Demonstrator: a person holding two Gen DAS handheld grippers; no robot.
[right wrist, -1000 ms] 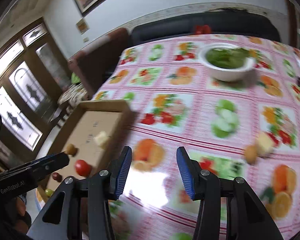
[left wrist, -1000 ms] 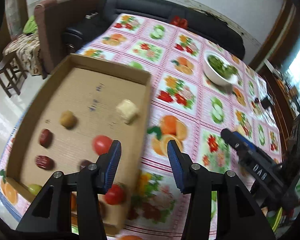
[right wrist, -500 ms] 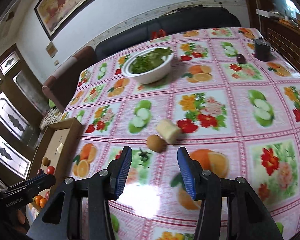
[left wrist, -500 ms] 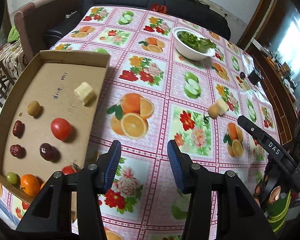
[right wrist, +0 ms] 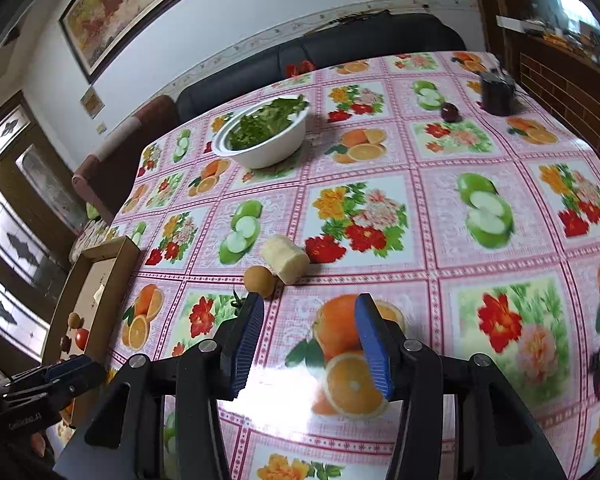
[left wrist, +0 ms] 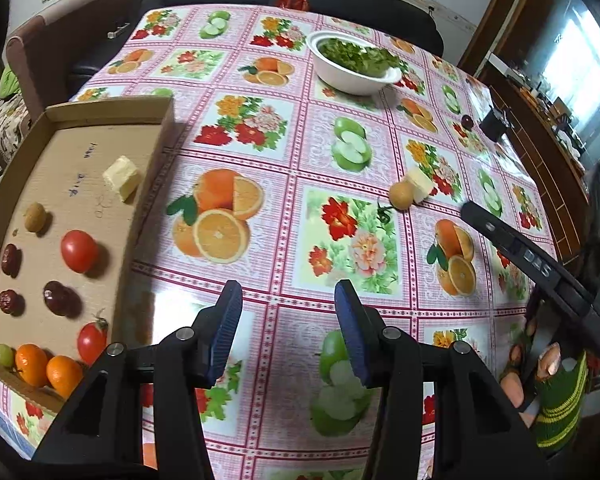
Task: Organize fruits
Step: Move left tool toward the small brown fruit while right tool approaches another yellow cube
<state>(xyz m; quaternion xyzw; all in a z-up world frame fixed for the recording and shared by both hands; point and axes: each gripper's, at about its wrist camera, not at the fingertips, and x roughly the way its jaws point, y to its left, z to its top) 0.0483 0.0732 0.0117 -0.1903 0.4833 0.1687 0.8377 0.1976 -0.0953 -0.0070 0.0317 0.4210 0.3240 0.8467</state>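
A cardboard tray (left wrist: pixel 156 128) at the table's left holds tomatoes (left wrist: pixel 79 251), dark red dates, small oranges (left wrist: pixel 31 364), a green grape, a brown round fruit and a pale yellow chunk (left wrist: pixel 122 178). On the tablecloth lie a brown round fruit (right wrist: pixel 260 283) (left wrist: pixel 401 195) and a pale cylinder-shaped piece (right wrist: pixel 285 258) touching it. My right gripper (right wrist: pixel 308 340) is open and empty, its left fingertip just below the brown fruit. My left gripper (left wrist: pixel 288 332) is open and empty over the cloth, right of the tray. A dark red fruit (right wrist: pixel 449 112) lies far back.
A white bowl of greens (right wrist: pixel 266 136) stands at the back of the table. A small black container (right wrist: pixel 497 94) sits near the far right edge. A dark sofa and a brown chair stand behind the table. A person's hand and striped sleeve (left wrist: pixel 556 400) show at the right.
Both grippers swung right, away from the tray. The loose brown fruit and pale piece came into the right wrist view and now sit just ahead of the right fingertips. Both stayed open.
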